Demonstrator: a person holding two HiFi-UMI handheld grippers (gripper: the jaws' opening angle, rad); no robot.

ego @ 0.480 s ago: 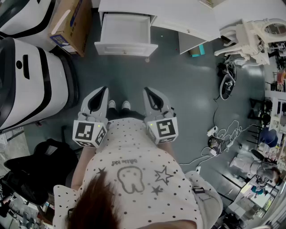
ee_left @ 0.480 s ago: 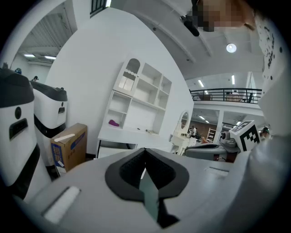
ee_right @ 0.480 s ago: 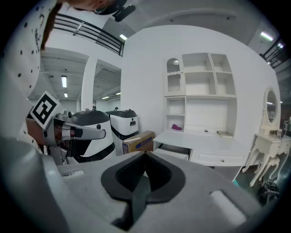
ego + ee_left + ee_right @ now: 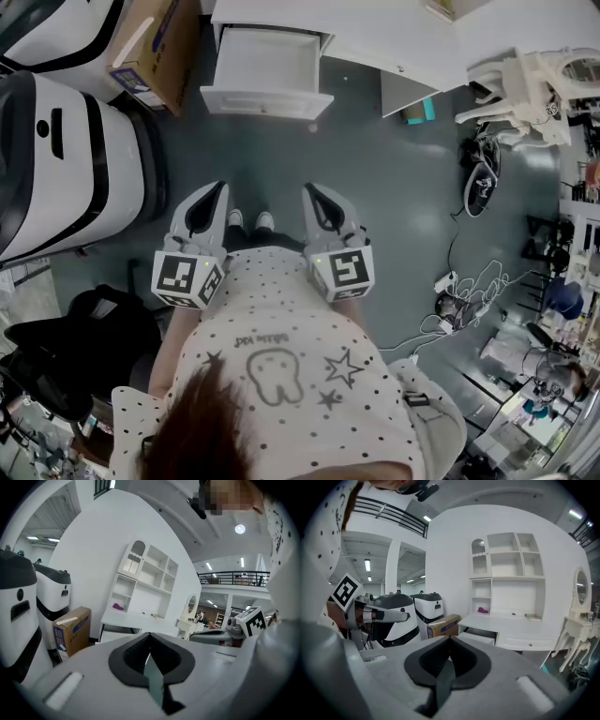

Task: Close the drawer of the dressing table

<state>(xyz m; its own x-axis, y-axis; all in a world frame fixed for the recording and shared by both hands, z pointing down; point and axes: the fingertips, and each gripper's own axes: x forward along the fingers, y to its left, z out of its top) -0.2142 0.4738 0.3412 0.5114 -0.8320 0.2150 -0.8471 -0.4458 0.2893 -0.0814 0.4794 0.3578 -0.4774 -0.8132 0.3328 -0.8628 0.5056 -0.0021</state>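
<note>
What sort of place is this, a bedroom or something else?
Probably a lab or test hall, not a home: a white dressing table stands beside big white machines, with loose cables on the floor.

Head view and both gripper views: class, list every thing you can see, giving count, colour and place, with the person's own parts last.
dressing table: one, white, top of the head view
drawer: one, white, pulled open at the table's left end
shelf unit: one, white, on the table against the wall
cardboard box: one, brown, left of the drawer
machines: two, white and black, far left
small mirror table: one, white, far right
cables: a tangle, white and black, floor at right
shoes: two, white, between the claws
shirt: one, white with dark dots, bottom centre
left claw: one, grey, shut, empty
right claw: one, grey, shut, empty
</note>
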